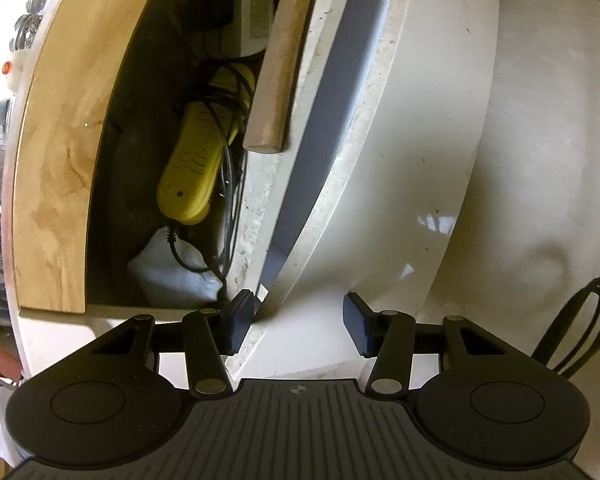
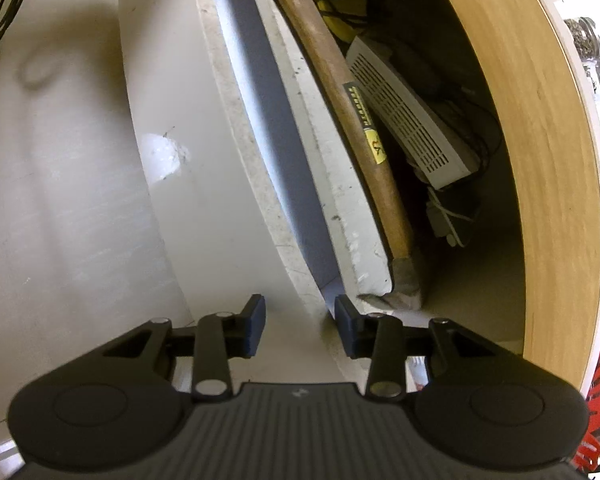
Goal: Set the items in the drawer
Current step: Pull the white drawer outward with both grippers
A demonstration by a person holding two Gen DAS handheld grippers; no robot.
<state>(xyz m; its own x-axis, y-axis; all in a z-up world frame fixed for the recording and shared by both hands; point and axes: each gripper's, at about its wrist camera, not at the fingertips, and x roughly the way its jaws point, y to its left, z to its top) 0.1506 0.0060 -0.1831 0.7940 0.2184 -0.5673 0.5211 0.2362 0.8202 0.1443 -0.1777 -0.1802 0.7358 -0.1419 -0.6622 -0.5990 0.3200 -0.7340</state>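
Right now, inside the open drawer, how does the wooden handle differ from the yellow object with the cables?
The wooden handle is brown, long and slim; the yellow object is bright yellow, shorter, wider and ribbed. The wooden handle lies along the drawer front wall and carries a label; the yellow object lies deeper inside, with black cables over it. Both lie flat inside the drawer, lengthwise along its front.
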